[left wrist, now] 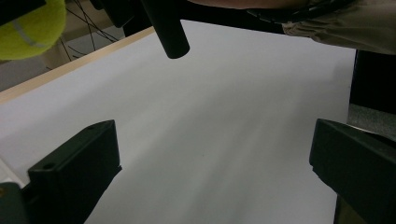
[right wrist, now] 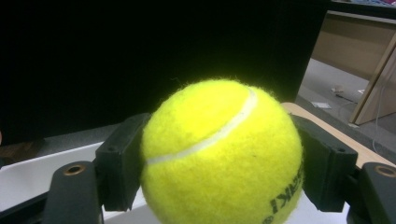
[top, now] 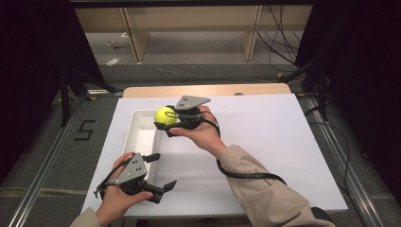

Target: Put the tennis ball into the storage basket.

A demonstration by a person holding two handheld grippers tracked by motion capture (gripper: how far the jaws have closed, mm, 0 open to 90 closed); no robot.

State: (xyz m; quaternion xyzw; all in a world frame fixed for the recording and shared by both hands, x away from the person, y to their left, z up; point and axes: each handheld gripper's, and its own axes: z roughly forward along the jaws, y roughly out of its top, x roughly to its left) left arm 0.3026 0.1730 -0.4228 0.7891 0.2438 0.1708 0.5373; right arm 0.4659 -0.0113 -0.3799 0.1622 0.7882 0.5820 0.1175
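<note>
Holding one tennis ball (top: 165, 115) clamped in my right gripper (top: 171, 119), raised over the far end of the one white tray (top: 137, 137). Pick-up done, I judge; setting it down remains. My left gripper (top: 160, 171) idles near the table (top: 265, 142) edge, jaws spread wide, grasping nothing. Count: two grippers.

yellow tennis ball (top: 165, 115), white seam, held above white tray's (top: 138, 137) far end
</note>
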